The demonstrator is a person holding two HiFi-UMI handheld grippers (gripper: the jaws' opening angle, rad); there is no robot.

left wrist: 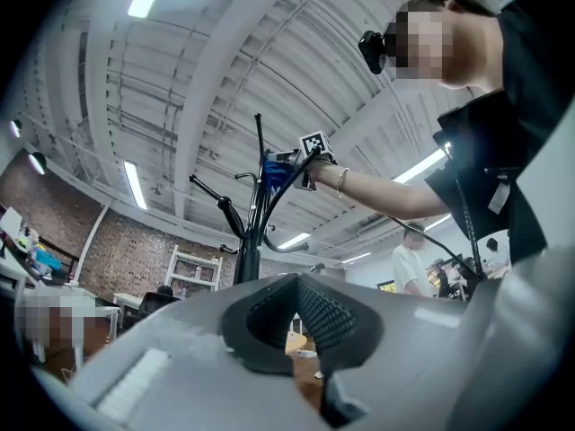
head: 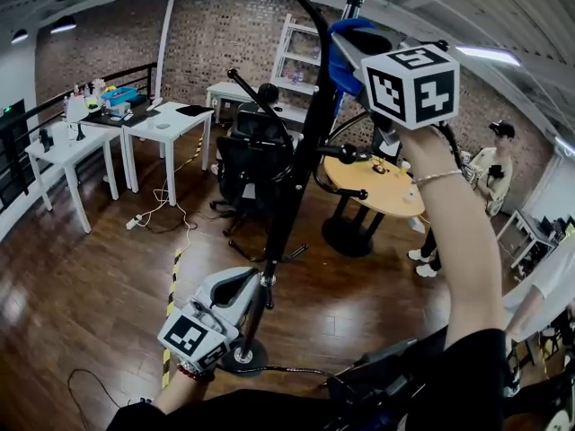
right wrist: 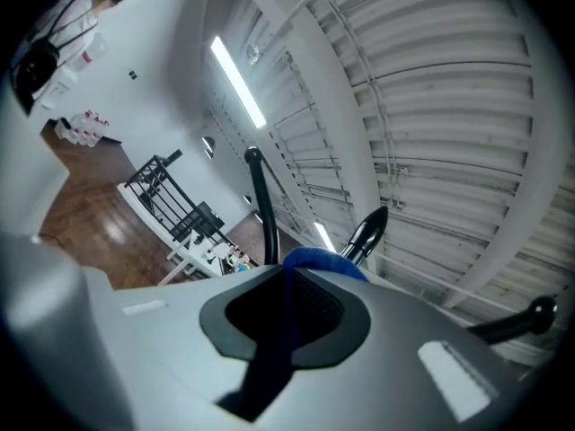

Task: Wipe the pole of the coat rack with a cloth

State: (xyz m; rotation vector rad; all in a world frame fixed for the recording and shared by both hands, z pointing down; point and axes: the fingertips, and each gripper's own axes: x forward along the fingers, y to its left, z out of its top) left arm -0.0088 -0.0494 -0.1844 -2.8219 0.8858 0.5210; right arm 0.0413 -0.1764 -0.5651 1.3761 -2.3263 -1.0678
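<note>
Two hand-held grippers are on the black coat rack (head: 310, 106), which stands on the wood floor (head: 90, 312). The right hand-held gripper (head: 358, 50) is raised high, jaws clamped on a blue cloth (head: 336, 59) against the pole (head: 295, 182) near the top hooks (head: 355, 153). The left hand-held gripper (head: 256, 285) is low, jaws closed on the pole just above the round base (head: 243, 360).

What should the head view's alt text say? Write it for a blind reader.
The right claw, raised overhead, holds a blue cloth against the top of a tilted black pole. The left claw sits low beside the pole, near its base, above a wood floor.
</note>
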